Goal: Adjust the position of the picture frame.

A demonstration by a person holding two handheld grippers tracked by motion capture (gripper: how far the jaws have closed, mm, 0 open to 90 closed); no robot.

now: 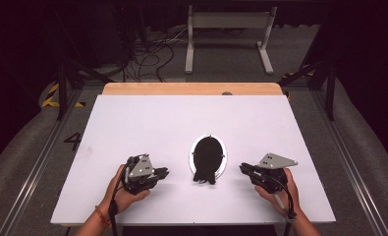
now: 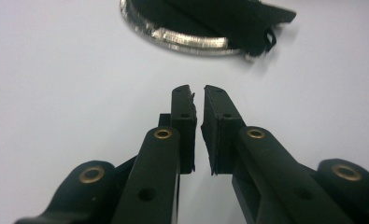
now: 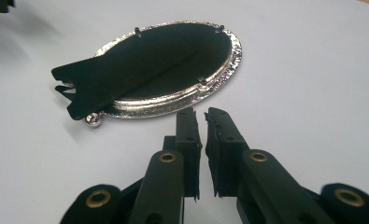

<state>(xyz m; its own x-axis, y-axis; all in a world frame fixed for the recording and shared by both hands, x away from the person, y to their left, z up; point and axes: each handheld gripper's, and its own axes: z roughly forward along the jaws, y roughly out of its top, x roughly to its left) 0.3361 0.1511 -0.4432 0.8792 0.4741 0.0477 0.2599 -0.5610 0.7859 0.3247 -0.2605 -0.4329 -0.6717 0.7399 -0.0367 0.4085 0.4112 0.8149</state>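
An oval silver picture frame (image 1: pixel 207 156) lies face down on the white table (image 1: pixel 147 118), near the front middle. Its black back and stand face up, and the stand's foot juts past the near rim. My left gripper (image 1: pixel 165 172) rests to the frame's left and points at it; its jaws stand a narrow slit apart with nothing between them. My right gripper (image 1: pixel 242 168) sits to the frame's right, also aimed at it, jaws slightly apart and empty. The left gripper view shows the frame (image 2: pixel 191 41) beyond my left gripper (image 2: pixel 198 88). The right gripper view has the frame (image 3: pixel 163 65) just past my right gripper (image 3: pixel 200 112).
A strip of bare wood (image 1: pixel 191 88) runs along the table's far edge. Behind the table, a white metal stand (image 1: pixel 228 29) and loose cables (image 1: pixel 152 54) lie on the grey floor. Black frame legs stand at both far corners.
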